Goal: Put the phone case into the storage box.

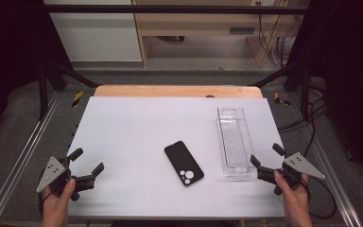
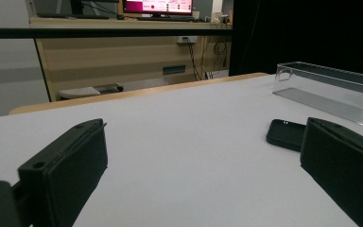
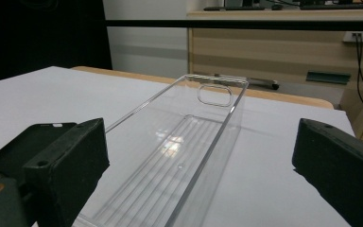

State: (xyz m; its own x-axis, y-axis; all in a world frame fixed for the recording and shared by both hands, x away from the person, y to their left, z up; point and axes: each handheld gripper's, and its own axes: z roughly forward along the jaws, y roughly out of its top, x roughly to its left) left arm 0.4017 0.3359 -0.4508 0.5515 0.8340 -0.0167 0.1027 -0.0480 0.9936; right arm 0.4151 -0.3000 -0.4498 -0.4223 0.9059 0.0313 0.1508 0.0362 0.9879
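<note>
Basically a white counter [image 1: 132, 127] up top, clear plastic tray [image 1: 234, 141] lying far right, black phone case [image 1: 184, 163] face-down mid-counter just left of it. Left claw [image 1: 89, 161] and right claw [image 1: 264, 155] both spread wide, gripping nothing.

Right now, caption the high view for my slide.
Both open grippers, left and right, flank a black phone case and clear tray.

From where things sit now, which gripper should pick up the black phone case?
Probably right: the right gripper is nearer the phone case, beside the clear tray. The left gripper sits farther off. Both are open.
</note>
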